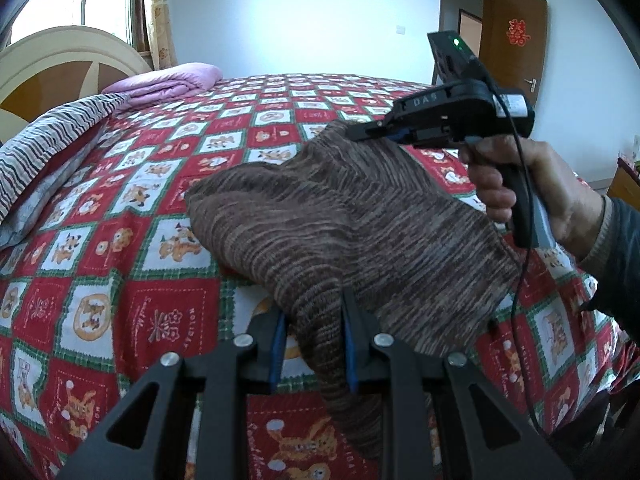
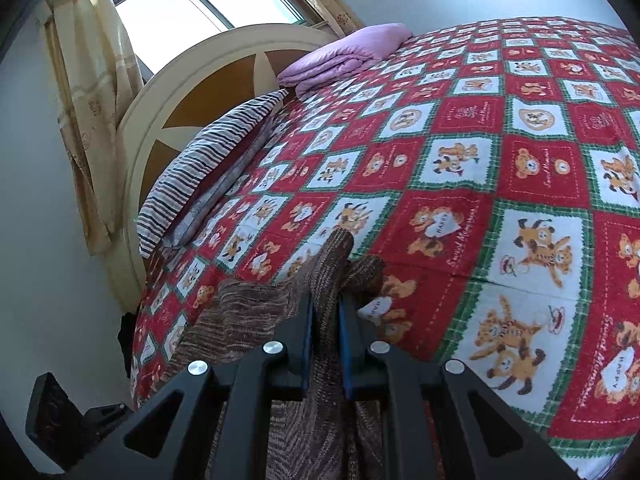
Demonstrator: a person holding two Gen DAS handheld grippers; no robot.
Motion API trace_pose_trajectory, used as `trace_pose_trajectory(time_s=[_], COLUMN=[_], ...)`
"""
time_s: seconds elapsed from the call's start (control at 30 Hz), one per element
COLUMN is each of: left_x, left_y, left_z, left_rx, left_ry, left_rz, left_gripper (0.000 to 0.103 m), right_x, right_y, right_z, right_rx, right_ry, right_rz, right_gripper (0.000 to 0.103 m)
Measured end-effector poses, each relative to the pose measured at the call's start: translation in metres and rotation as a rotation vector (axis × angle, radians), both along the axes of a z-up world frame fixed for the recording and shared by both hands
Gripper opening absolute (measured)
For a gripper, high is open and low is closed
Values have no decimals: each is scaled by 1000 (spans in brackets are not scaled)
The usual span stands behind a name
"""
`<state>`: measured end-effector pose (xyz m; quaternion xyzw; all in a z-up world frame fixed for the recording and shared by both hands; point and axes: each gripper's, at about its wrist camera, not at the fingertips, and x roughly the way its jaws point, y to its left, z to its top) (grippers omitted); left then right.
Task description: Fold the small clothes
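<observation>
Left wrist view first: the left gripper [image 1: 314,344] has its jaws clamped narrow on a bunched edge of the brown striped knit garment [image 1: 360,220], right at the near centre of the picture. The cloth runs up and away from that grip, lifted clear of the bed over most of its span, with a rounded fold drooping toward the left. At the far right, the right gripper [image 1: 362,133] bites the garment's far corner, jaws pinched tight on the knit. The person's hand [image 1: 516,184] wraps around that gripper's handle, a dark sleeve behind it and a black cable trailing down. Below everything lies the red, white and green checked bedspread [image 1: 120,240] printed with cartoon animals. A striped pillow [image 1: 44,148] sits at the far left, a folded lilac blanket [image 1: 168,82] beyond it, near the headboard.

Right wrist view now: the right gripper [image 2: 326,312] shows its blue-lined jaws nearly together with the garment [image 2: 256,312] squeezed between them, a tuft of knit poking out past the tips. The rest of the cloth falls away to the near left, over the bed's edge. The bedspread [image 2: 500,180] fills the right side, the striped pillow [image 2: 208,160] and lilac blanket [image 2: 344,54] far off by the headboard [image 2: 192,92].
</observation>
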<state>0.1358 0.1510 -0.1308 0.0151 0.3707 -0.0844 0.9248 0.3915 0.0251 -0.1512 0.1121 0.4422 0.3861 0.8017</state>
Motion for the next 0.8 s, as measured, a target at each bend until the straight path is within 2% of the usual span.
trace_pose_trajectory(time_s=[0.3,0.37,0.5,0.6,0.7,0.8], left_x=[-4,-5,-3,-3,-4,3], left_y=[7,7,7,12,18,23], left_z=[-26,-28,-28,-23,-12,-5], left_rx=[-14,-10,19,5,-11,15], left_ry=[42,27,10,0,-46,-86], left_rz=[29,52,90,102,120,168], left_gripper=[27,38,51,55,57,72], right_x=[4,6,5,4,3,2], right_y=[8,3,-8,-14,-14,-13], right_z=[-8,-15,-25,-36,-42,-43], right_rx=[-45,-52,-70,-85,-97,-124], right_ry=[18,30,46,65,69,54], right_rz=[-4,-23,-56,-75,-83,-81], right_gripper=[11,11,11,11,11,11])
